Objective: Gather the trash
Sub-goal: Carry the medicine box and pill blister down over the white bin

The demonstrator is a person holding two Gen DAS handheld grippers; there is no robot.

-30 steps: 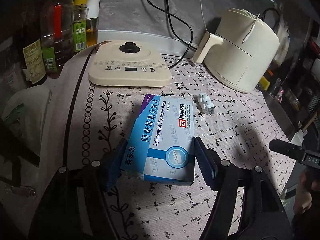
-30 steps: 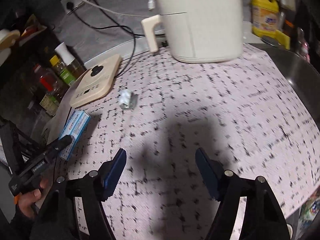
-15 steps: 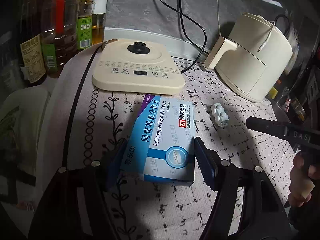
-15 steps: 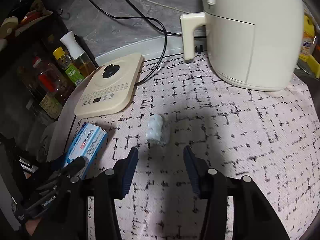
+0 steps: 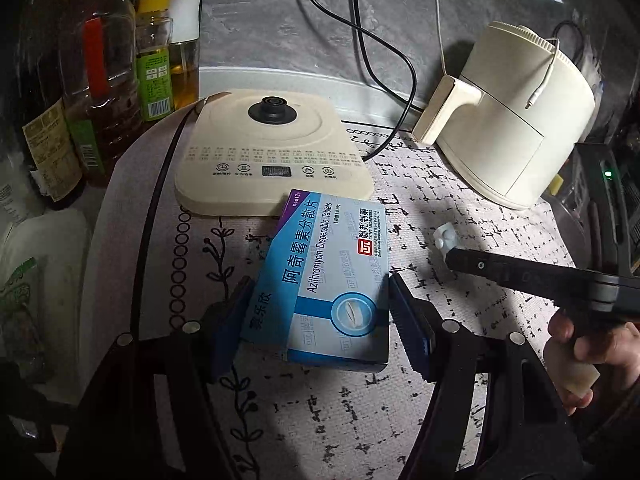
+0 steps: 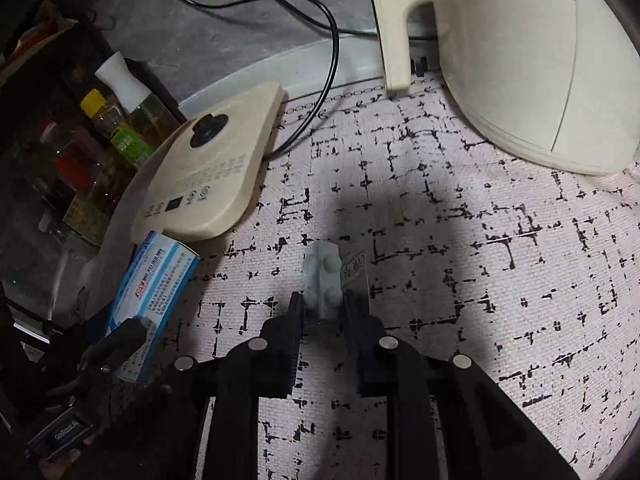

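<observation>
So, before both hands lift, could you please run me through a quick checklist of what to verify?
1. Left gripper fingers on both sides of the medicine box: ok.
2. Box gripped firmly: cannot tell; the fingers sit at its edges.
3. Right gripper shut on the blister pack: ok.
4. Pack deep enough between the fingers: ok; its near half is between them.
5. Box free of the cooker base: cannot tell; its far corner overlaps the base's edge.
6. Trash bin within reach: cannot tell; none in view.

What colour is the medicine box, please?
The medicine box is blue and white with a purple corner; left wrist view.
</observation>
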